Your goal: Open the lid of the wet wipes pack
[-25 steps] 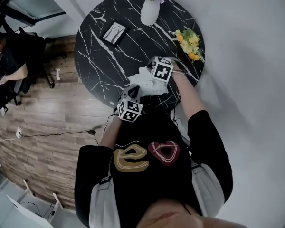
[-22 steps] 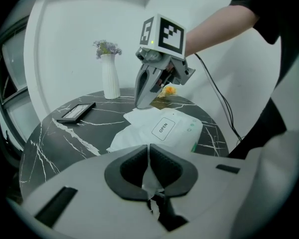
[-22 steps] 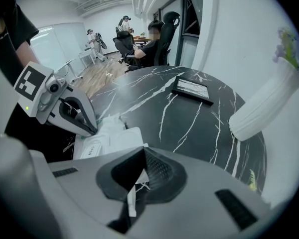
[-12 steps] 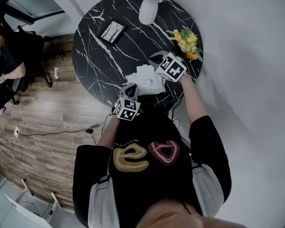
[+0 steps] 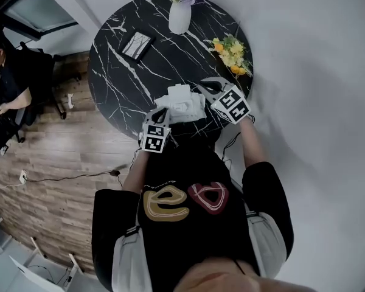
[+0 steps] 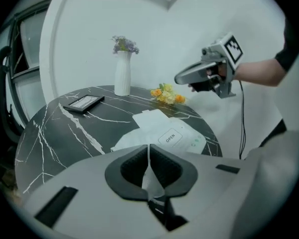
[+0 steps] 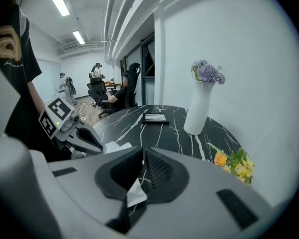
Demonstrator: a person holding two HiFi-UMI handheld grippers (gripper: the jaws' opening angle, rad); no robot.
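Observation:
The white wet wipes pack (image 5: 181, 105) lies near the front edge of the black marble table (image 5: 121, 78). In the left gripper view its OPEN label (image 6: 170, 137) lies flat on top, and a white flap (image 6: 148, 117) sticks out at the far end. My left gripper (image 5: 160, 115) is shut on the pack's near edge, with a thin white sheet (image 6: 148, 176) pinched between the pads. My right gripper (image 5: 207, 87) hangs in the air right of the pack and clear of it. Its jaws are opening; a white bit (image 7: 135, 193) shows low in the slim gap, and I cannot tell what it is.
A white vase of purple flowers (image 5: 179, 14) stands at the table's far edge. A dark picture frame (image 5: 137, 43) lies at the left and a yellow flower bunch (image 5: 230, 52) at the right. A person sits at the far left (image 5: 3, 84). A cable (image 5: 79, 175) runs over the wooden floor.
My right gripper has left the top of the pack, rising and moving right. The left gripper has kept its hold on the near edge.

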